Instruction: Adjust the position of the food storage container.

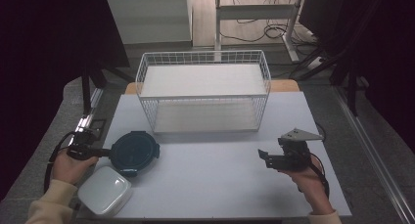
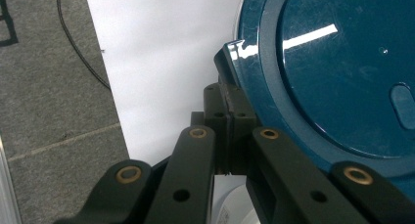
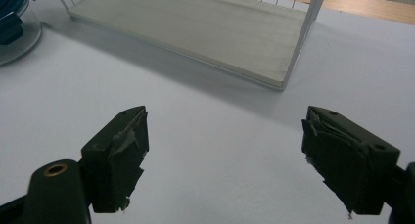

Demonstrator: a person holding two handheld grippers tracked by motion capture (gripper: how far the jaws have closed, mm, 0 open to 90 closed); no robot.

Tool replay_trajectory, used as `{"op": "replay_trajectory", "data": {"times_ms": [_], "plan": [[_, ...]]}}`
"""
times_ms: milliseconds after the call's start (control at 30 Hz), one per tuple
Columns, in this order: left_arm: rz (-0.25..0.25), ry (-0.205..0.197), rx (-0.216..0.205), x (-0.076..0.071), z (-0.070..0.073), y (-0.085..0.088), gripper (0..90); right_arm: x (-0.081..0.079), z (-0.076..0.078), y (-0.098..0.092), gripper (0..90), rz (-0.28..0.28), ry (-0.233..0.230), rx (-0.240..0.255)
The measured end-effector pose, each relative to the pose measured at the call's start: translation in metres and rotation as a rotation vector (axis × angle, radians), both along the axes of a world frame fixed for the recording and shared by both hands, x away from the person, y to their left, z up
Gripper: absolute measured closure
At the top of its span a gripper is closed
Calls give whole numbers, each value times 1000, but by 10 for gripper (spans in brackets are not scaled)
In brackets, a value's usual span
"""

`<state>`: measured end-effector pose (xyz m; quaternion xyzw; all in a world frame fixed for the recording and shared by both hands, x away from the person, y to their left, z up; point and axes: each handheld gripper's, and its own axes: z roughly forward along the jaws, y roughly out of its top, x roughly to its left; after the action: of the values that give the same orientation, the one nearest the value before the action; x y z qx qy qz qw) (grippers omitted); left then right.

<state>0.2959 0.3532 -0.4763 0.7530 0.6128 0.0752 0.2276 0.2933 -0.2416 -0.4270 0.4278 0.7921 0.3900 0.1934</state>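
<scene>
The round teal container lid [image 1: 134,153] lies flat near the left edge of the table [image 1: 220,185], in front of the left front corner of the white wire rack [image 1: 204,91]. The left gripper [image 1: 103,152] approaches from the table's left edge; in the left gripper view its jaws are clenched on a latch tab [image 2: 234,62] at the lid's rim. A white rounded-square container [image 1: 104,190] sits at the table's front left corner, just beside the lid. The right gripper [image 1: 265,158] hovers near the right front area of the table, well apart from the lid, jaws spread wide with nothing between them.
</scene>
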Motion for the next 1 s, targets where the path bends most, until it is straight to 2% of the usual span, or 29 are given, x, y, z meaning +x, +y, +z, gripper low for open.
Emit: {"op": "replay_trajectory", "data": {"times_ms": [267, 567, 1000], "plan": [[14, 3, 0, 1, 2, -4, 900, 0, 0, 3, 176, 11, 4, 8], [-16, 0, -11, 6, 3, -16, 900, 1, -1, 4, 175, 14, 9, 2], [-41, 5, -16, 7, 7, -23, 900, 1, -2, 3, 177, 8, 14, 0]]}}
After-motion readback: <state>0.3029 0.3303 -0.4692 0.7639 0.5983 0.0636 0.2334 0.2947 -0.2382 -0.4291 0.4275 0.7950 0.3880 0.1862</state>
